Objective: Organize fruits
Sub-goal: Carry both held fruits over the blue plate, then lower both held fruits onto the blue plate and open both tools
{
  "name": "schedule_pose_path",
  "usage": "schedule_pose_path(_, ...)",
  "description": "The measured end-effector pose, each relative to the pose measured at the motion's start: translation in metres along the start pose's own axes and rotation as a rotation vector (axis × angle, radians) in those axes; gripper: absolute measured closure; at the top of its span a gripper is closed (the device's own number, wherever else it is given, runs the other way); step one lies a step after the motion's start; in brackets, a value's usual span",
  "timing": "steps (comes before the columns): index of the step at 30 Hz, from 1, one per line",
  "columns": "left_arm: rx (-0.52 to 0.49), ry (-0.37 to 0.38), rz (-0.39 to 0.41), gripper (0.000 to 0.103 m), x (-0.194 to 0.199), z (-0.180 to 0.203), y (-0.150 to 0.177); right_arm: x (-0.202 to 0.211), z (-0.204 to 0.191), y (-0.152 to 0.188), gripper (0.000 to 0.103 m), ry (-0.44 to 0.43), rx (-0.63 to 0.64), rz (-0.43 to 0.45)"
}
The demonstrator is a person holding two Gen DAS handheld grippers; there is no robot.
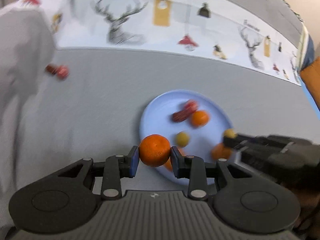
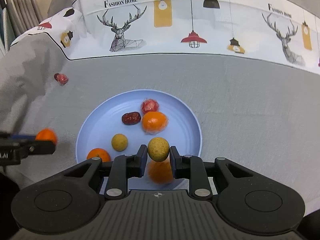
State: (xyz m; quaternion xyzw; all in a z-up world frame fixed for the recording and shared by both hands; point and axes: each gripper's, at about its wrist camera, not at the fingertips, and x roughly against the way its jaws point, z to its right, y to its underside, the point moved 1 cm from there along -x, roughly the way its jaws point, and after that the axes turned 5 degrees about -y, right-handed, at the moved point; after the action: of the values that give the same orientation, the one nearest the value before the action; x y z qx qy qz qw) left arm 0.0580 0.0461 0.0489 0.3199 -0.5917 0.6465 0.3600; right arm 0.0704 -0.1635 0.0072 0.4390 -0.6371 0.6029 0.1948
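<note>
While your left gripper point(image 1: 154, 156) pinches the tangerine point(image 1: 154, 150) just off the blue plate point(image 2: 180, 108) rim at 7 o'clock, your right gripper point(image 2: 158, 156) pinches a yellow fruit point(image 2: 158, 149) above the plate's 5 o'clock; round skins between flat pads could squirt out if you tilt; a drop could knock the plated fruit rolling; tangerine looks bright orange, dimpled, firm; plate holds wrapped tangerine point(image 2: 154, 123), red date point(image 2: 131, 118), another yellow fruit point(image 2: 119, 142); stray red fruit point(image 2: 61, 78) sits at 10 o'clock, well apart.
</note>
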Motion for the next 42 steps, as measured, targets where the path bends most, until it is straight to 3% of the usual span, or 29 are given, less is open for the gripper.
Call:
schedule_pose_path(8, -0.025, -0.018, 0.007, 0.066, -0.012, 0.046, -0.026, -0.004, 0.003, -0.002, 0.078, -0.002, 0.004, -0.018)
schedule_pose_path(20, -0.017, -0.057, -0.023, 0.066, -0.027, 0.055, -0.033, -0.007, 0.002, -0.004, 0.078, -0.013, 0.011, -0.031)
schedule_pose_path(30, -0.017, -0.041, -0.028, 0.064, -0.028, 0.058, -0.033, -0.008, 0.001, -0.004, 0.078, -0.015, 0.012, -0.039)
schedule_pose_path(32, -0.01, -0.05, -0.02, 0.063, -0.027, 0.057, -0.033, -0.008, 0.001, -0.004, 0.069, -0.008, 0.017, -0.043)
schedule_pose_path(33, -0.004, -0.054, -0.013, 0.058, -0.026, 0.056, -0.034, -0.008, 0.001, -0.004, 0.052, -0.002, 0.017, -0.042)
schedule_pose_path(34, 0.003, -0.058, -0.005, 0.057, -0.026, 0.054, -0.034, -0.008, 0.0, -0.005, 0.042, 0.003, 0.015, -0.037)
schedule_pose_path(42, 0.023, -0.088, 0.1, 0.058, -0.014, 0.033, -0.024, -0.008, -0.002, -0.003, 0.042, 0.007, 0.021, -0.034)
